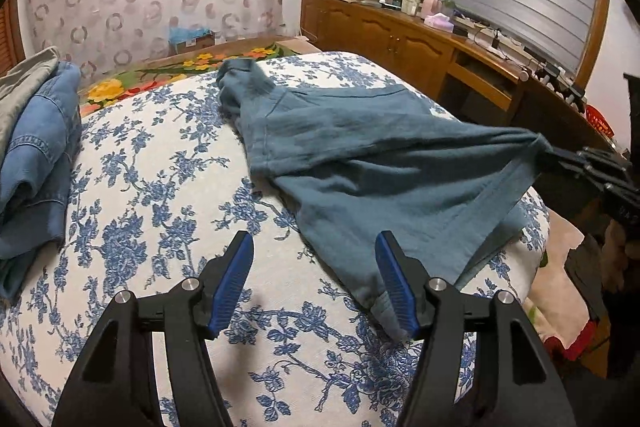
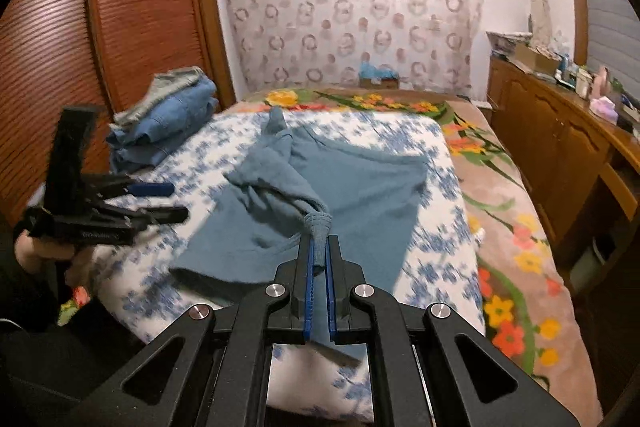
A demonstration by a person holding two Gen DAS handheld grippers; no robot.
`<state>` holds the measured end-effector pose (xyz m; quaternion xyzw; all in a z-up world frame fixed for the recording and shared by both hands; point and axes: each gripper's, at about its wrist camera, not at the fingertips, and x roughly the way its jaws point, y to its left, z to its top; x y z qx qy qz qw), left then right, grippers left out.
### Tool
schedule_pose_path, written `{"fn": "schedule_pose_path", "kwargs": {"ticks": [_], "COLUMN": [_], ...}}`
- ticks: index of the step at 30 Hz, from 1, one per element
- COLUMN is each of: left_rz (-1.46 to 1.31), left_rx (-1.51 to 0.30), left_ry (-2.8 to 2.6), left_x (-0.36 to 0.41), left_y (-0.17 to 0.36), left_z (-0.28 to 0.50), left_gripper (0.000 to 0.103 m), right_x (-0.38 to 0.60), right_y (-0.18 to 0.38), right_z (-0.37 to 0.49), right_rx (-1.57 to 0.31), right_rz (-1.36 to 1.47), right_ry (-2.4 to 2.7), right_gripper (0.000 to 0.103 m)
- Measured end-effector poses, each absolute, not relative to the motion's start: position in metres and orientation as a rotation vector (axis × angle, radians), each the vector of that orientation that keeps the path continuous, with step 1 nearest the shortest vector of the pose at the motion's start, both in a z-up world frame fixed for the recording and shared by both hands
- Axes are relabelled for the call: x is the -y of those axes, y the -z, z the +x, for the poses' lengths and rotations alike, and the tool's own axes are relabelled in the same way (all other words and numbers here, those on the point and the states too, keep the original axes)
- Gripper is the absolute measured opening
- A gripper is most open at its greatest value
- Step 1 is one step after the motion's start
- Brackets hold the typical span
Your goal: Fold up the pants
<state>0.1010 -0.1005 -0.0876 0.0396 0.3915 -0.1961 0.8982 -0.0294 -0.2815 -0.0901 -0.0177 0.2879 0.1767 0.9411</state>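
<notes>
My right claw [image 2: 319,251] clamps the pants [image 2: 352,179] bunched ahead, lifting them to spread; left claw [image 1: 316,247] gapes, holding nothing.

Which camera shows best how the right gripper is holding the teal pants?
The right wrist view. There the right gripper sits centred and close, its blue pads shut on a bunched bit of the teal pants. The left wrist view shows that gripper only at its right edge, dark and blurred, pulling the fabric taut.
</notes>
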Motion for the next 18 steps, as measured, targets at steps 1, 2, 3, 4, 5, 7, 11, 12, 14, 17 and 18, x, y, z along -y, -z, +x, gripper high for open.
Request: {"fn": "schedule_pose_path", "kwargs": {"ticks": [1, 2, 3, 4, 5, 7, 11, 12, 14, 17, 18], "left_rz": [0.083, 0.084, 0.085, 0.085, 0.085, 0.086, 0.091, 0.092, 0.102, 0.104, 0.101], "left_rx": [-0.814, -0.819, -0.823, -0.828, -0.83, -0.835, -0.84, -0.843, -0.844, -0.849, -0.853], "left_ry": [0.407, 0.41, 0.41, 0.41, 0.41, 0.411, 0.404, 0.403, 0.383, 0.372, 0.374], "left_x": [0.101, 0.102, 0.103, 0.104, 0.104, 0.105, 0.108, 0.108, 0.109, 0.108, 0.108], "left_y": [0.089, 0.091, 0.092, 0.094, 0.095, 0.097, 0.1, 0.1, 0.103, 0.107, 0.108], "left_z": [0.101, 0.101, 0.102, 0.102, 0.101, 0.102, 0.102, 0.102, 0.104, 0.105, 0.106], "left_gripper": [0.064, 0.064, 0.064, 0.064, 0.064, 0.064, 0.064, 0.064, 0.064, 0.064, 0.064], "right_x": [0.285, 0.286, 0.287, 0.288, 0.289, 0.289, 0.295, 0.298, 0.3, 0.3, 0.299], "right_y": [0.092, 0.095, 0.099, 0.1, 0.103, 0.102, 0.102, 0.103, 0.105, 0.108, 0.109], "right_z": [-0.028, -0.027, -0.027, -0.026, -0.028, -0.027, -0.027, -0.028, -0.028, -0.027, -0.026], "right_rx": [-0.602, -0.617, -0.63, -0.64, -0.65, -0.661, -0.674, -0.677, -0.686, -0.704, -0.71], "right_rz": [-0.031, -0.024, -0.021, -0.019, -0.015, -0.012, -0.001, -0.002, -0.002, -0.006, -0.005], "right_ry": [-0.355, -0.349, -0.343, -0.339, -0.335, -0.331, -0.317, -0.313, -0.312, -0.311, -0.313], "right_gripper": [0.005, 0.005, 0.005, 0.005, 0.005, 0.005, 0.005, 0.005, 0.005, 0.005, 0.005]}}
